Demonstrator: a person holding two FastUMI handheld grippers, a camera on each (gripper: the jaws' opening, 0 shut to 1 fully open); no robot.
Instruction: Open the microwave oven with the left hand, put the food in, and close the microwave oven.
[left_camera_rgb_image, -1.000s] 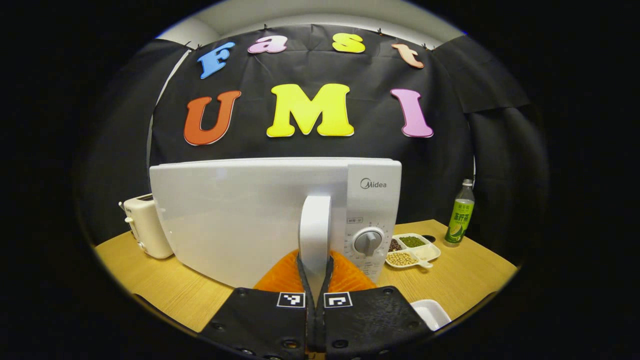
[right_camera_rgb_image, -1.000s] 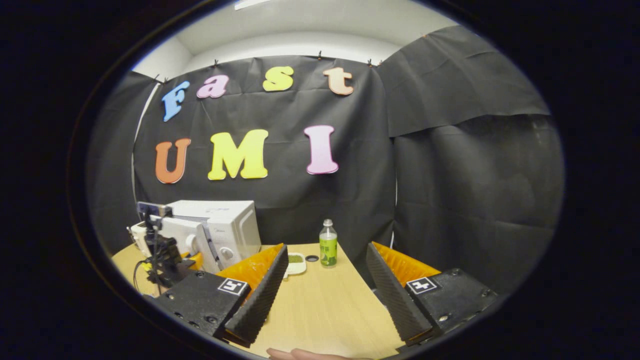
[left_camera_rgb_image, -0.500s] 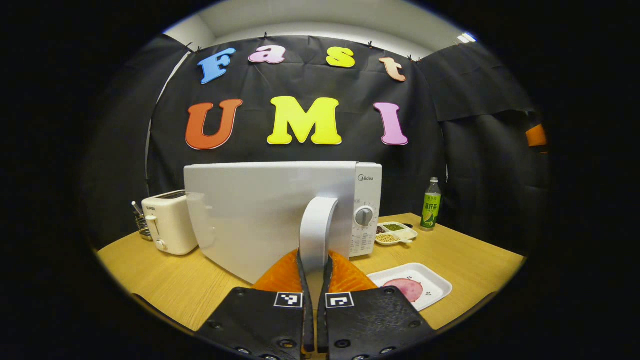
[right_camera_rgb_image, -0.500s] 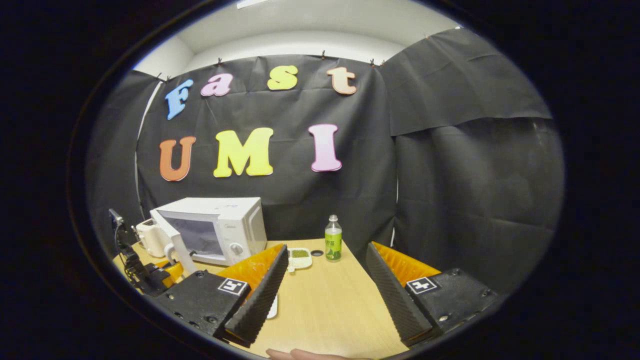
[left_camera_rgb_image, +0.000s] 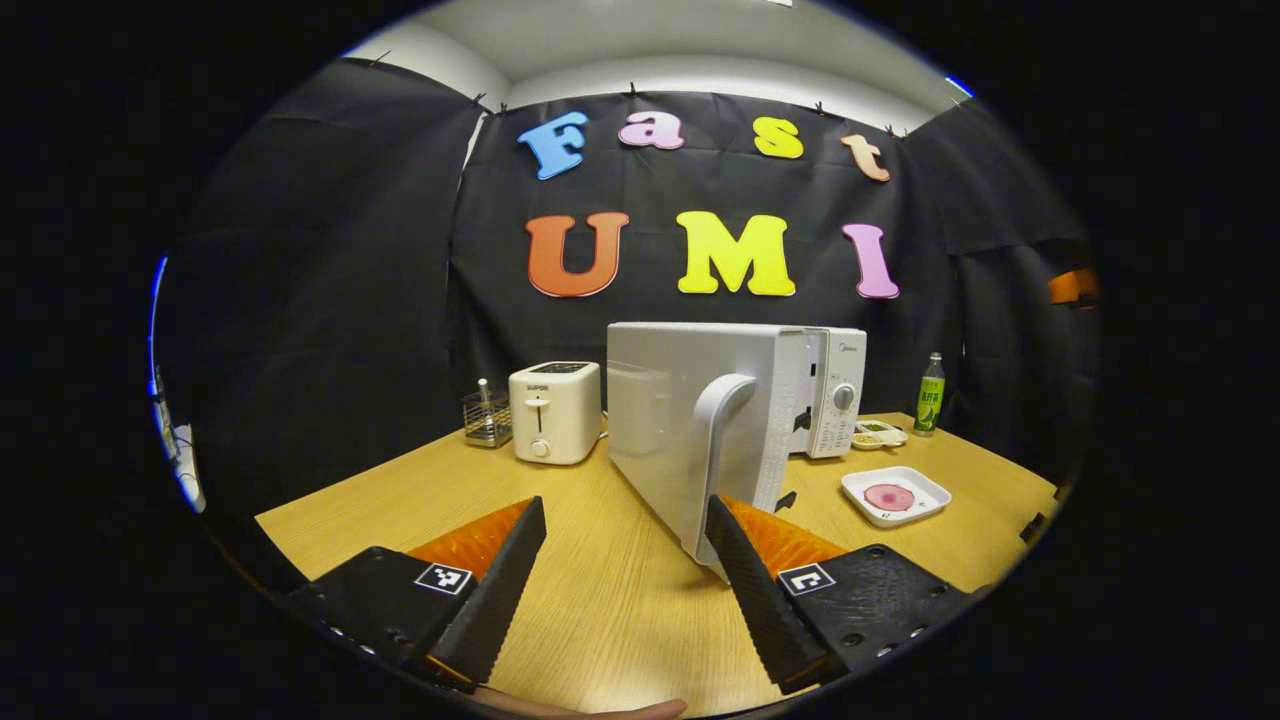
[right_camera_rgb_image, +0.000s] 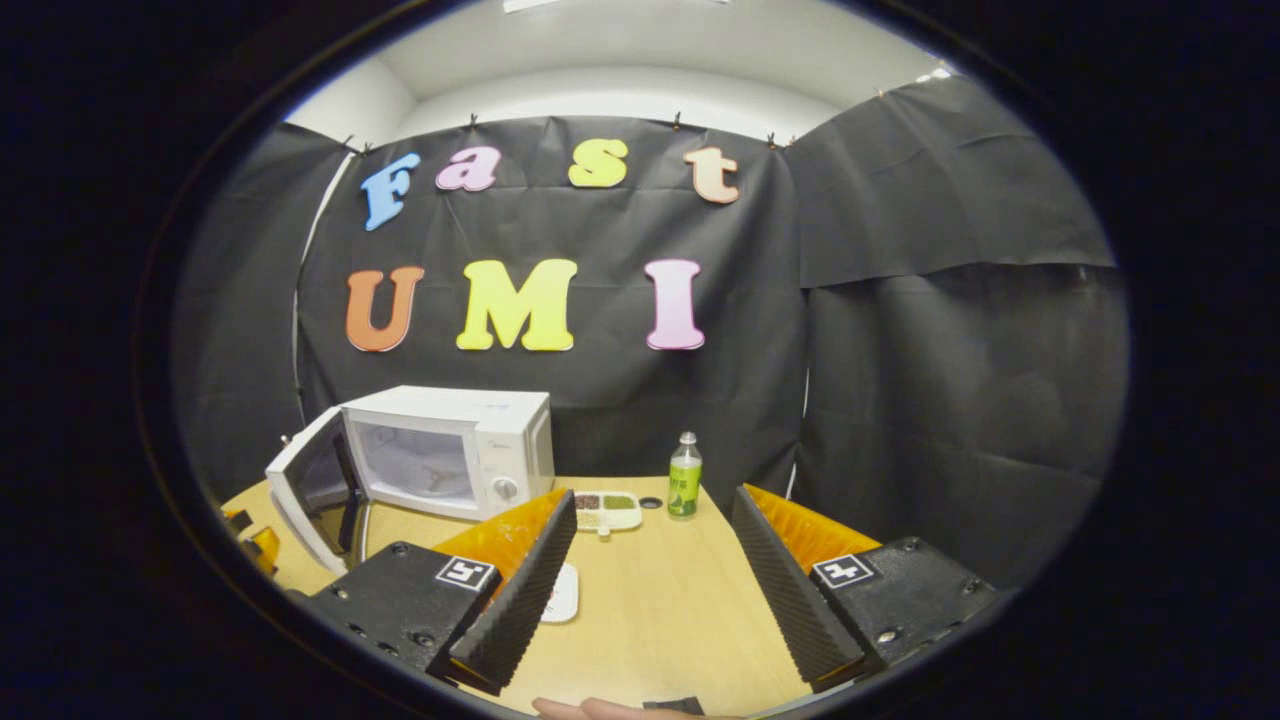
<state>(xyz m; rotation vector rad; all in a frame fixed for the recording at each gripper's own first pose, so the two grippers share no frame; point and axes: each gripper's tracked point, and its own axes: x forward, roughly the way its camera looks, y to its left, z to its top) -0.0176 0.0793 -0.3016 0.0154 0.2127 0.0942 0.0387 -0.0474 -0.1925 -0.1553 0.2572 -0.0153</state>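
The white microwave (left_camera_rgb_image: 835, 385) stands at the back of the wooden table (left_camera_rgb_image: 600, 600) with its door (left_camera_rgb_image: 665, 430) swung wide open toward me. The door's curved handle (left_camera_rgb_image: 722, 445) is just ahead of my left gripper (left_camera_rgb_image: 622, 510), which is open and holds nothing; its right finger lies close below the handle. A white plate (left_camera_rgb_image: 915, 505) with a pink slice of food (left_camera_rgb_image: 888, 496) lies right of the door. In the right gripper view the microwave (right_camera_rgb_image: 450, 445) shows its open cavity and door (right_camera_rgb_image: 305, 490) at the left. My right gripper (right_camera_rgb_image: 652, 500) is open and empty above the table.
A white toaster (left_camera_rgb_image: 555, 410) and a wire holder (left_camera_rgb_image: 485, 418) stand left of the microwave. A sectioned dish of beans (left_camera_rgb_image: 880, 433) and a green bottle (left_camera_rgb_image: 930, 393) sit to its right. Black cloth walls close the booth. A fingertip (right_camera_rgb_image: 600, 708) shows at the bottom edge.
My left gripper let go of the door handle, opened, and drew back to the left. The door swung from partly open to wide open. The right gripper barely moved.
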